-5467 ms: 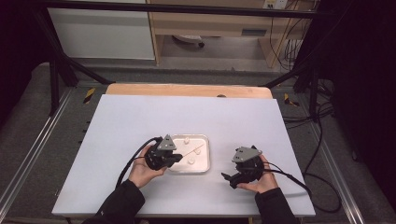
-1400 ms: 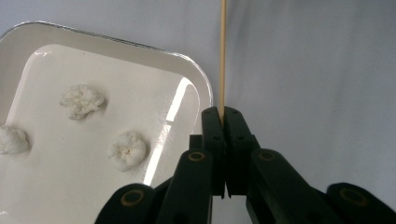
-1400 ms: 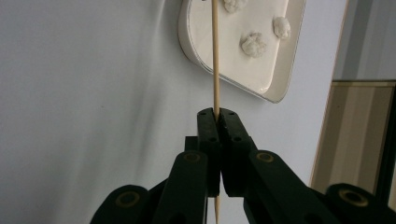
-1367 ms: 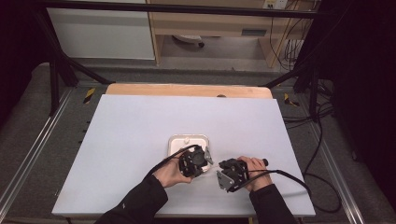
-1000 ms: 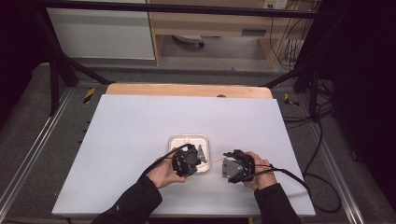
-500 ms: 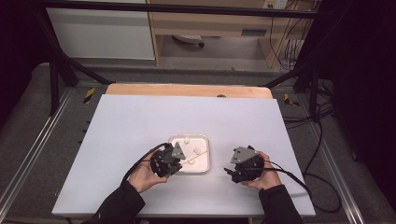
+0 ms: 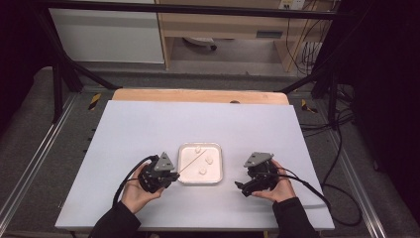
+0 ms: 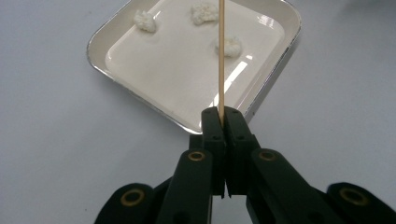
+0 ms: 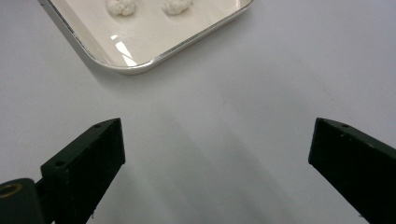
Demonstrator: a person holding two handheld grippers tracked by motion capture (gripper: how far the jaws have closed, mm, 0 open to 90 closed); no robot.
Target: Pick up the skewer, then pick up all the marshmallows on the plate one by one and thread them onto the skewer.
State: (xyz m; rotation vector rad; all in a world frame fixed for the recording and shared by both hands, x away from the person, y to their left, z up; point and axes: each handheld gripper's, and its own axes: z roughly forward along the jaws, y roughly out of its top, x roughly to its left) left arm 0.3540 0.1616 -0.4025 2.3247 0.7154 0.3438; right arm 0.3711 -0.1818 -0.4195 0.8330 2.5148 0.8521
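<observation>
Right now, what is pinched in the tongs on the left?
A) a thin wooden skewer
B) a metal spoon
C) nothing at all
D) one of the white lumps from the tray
A: in the left gripper view the left tongs are closed on a thin wooden skewer that reaches out over the white tray, where three white lumps lie untouched.

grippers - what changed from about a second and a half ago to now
Both hands drew apart. The left gripper swung out to the tray's left, shut on the skewer, whose far end reaches over the tray. The right gripper moved right, away from the tray, and is open over bare table. The tray and its three white pieces stayed put.
</observation>
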